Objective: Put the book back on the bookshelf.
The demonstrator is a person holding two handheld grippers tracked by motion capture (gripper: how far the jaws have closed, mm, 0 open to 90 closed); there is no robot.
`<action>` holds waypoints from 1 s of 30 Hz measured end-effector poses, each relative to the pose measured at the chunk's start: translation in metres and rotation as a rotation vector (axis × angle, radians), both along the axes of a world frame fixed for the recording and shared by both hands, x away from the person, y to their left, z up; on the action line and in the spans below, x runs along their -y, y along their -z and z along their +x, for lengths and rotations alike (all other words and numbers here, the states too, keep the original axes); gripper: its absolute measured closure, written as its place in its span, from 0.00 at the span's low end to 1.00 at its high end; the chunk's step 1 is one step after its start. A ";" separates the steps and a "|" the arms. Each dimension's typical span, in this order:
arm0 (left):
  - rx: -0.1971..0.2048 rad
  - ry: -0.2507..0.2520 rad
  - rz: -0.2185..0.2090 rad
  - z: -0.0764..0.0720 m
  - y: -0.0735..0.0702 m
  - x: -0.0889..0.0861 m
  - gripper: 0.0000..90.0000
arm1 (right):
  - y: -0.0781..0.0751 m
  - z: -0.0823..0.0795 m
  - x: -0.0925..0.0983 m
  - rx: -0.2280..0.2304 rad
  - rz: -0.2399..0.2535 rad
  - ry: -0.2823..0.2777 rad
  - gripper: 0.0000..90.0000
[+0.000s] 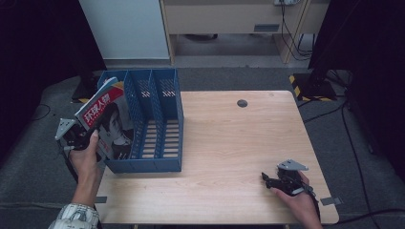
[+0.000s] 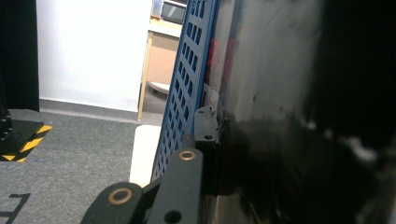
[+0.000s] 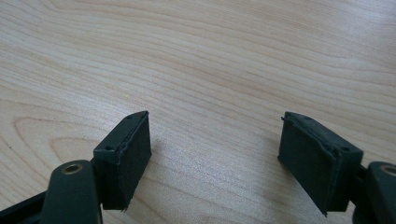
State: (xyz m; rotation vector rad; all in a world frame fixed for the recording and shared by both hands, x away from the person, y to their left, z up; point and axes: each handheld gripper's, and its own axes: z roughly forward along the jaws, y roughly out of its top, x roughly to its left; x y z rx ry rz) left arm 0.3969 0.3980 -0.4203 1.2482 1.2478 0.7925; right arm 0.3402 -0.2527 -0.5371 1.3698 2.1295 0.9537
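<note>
Left gripper [image 1: 85, 138] pinches the magazine [image 1: 109, 119] near its lower edge at the 9 o'clock end slot of the blue file rack [image 1: 157, 125]; thin, glossy, floppy, likely slippery, best held near the spine; right gripper [image 1: 268, 180] rests spread on the desk [image 1: 229, 143].

The black left gripper [image 1: 79, 136] wears a grey three-cornered plate on top. The black right gripper [image 3: 215, 154] has two flat black fingers [image 3: 123, 156] with small screws. The left sleeve [image 1: 76, 215] is white and patterned.

Dim room, soft focus — blurred close-ups
</note>
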 end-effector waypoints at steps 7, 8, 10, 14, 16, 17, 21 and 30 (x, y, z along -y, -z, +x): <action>-0.004 0.000 0.007 -0.004 -0.003 -0.001 0.94 | 0.000 0.000 0.000 0.000 -0.002 -0.003 0.28; -0.004 0.000 0.007 -0.004 -0.003 -0.001 0.94 | 0.000 0.000 0.000 0.000 -0.002 -0.003 0.28; 0.003 0.005 0.006 -0.005 -0.005 0.000 0.95 | 0.000 0.000 0.000 0.000 -0.002 -0.003 0.28; 0.012 0.013 -0.001 -0.007 -0.008 0.000 0.95 | 0.000 0.000 0.000 0.000 -0.002 -0.003 0.28; 0.015 0.016 -0.011 -0.007 -0.010 0.000 0.95 | 0.000 0.000 0.000 0.001 -0.003 -0.004 0.28; 0.018 0.019 -0.016 -0.007 -0.010 0.000 0.95 | 0.000 0.000 0.000 0.001 -0.003 -0.004 0.28; 0.022 0.024 -0.025 -0.007 -0.013 0.001 0.95 | 0.000 0.000 0.000 0.001 -0.003 -0.004 0.28; 0.047 0.027 -0.048 -0.005 -0.022 0.003 0.95 | 0.000 0.000 0.001 0.001 -0.003 -0.005 0.28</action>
